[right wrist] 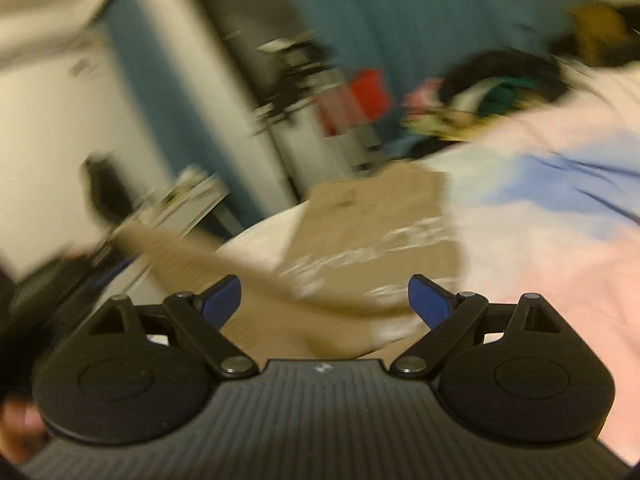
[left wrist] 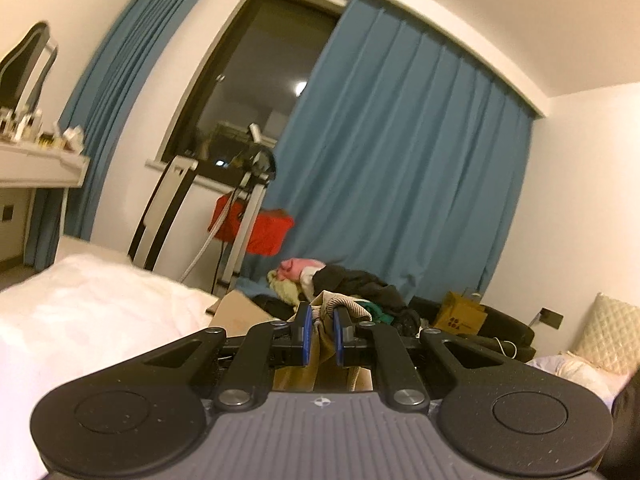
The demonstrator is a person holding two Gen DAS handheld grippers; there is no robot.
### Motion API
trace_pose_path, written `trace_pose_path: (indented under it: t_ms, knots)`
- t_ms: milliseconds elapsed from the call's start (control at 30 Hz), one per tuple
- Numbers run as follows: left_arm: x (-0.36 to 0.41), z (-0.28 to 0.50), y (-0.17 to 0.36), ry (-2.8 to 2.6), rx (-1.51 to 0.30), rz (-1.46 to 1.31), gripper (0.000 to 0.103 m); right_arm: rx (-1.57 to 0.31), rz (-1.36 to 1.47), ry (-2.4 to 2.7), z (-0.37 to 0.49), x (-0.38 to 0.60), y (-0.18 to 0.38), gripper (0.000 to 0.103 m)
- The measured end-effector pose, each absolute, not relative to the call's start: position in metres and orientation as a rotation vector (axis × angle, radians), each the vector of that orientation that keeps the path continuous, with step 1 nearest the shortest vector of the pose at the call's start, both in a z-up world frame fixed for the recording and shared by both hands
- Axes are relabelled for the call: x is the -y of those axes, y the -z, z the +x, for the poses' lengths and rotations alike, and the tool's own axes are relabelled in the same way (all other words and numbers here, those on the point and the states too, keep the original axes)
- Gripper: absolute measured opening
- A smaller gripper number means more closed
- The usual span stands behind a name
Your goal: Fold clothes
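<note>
Over the bed (right wrist: 540,280) | left claw (left wrist: 320,330) pinching tan garment (left wrist: 324,344) | right claw (right wrist: 324,300) wide, empty

I see a bedroom in warm lamplight: cream walls (left wrist: 580,168), teal curtains (left wrist: 400,160) flanking a dark night window (left wrist: 256,80). A white shelf (left wrist: 40,166) with small bottles sits far left under a mirror (left wrist: 24,64), and a quilted headboard (left wrist: 608,332) sits at right.
</note>
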State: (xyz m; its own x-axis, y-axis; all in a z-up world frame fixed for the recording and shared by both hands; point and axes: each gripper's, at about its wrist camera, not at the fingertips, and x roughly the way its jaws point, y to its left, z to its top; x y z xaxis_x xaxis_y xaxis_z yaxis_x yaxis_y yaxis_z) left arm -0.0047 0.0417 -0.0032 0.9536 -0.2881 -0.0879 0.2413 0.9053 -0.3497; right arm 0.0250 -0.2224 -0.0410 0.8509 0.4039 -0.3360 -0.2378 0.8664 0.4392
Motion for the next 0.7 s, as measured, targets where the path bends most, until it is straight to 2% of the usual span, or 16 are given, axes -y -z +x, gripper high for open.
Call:
trace_pose_path:
  t_ms: [133,267,400,600,700]
  knots:
    - [-0.045,0.002,0.006,0.259,-0.163,-0.36,0.012,-0.46,0.189,-0.322,0.028,0.168,0.059,0.092]
    - [-0.045,0.006,0.009,0.233,-0.182,-0.337,0.012,-0.427,0.213,-0.153,0.041,0.177,0.07,0.092]
    - [-0.041,0.012,0.014,0.283,-0.245,-0.341,0.012,-0.367,0.474,-0.041,0.045,0.238,0.077,0.092]
    - [-0.017,0.004,0.023,0.342,-0.258,-0.288,0.012,-0.611,0.749,0.018,0.064,0.279,0.114,0.092]
    - [-0.023,-0.001,0.021,0.331,-0.22,-0.305,0.012,-0.672,0.63,0.02,0.061,0.266,0.111,0.092]
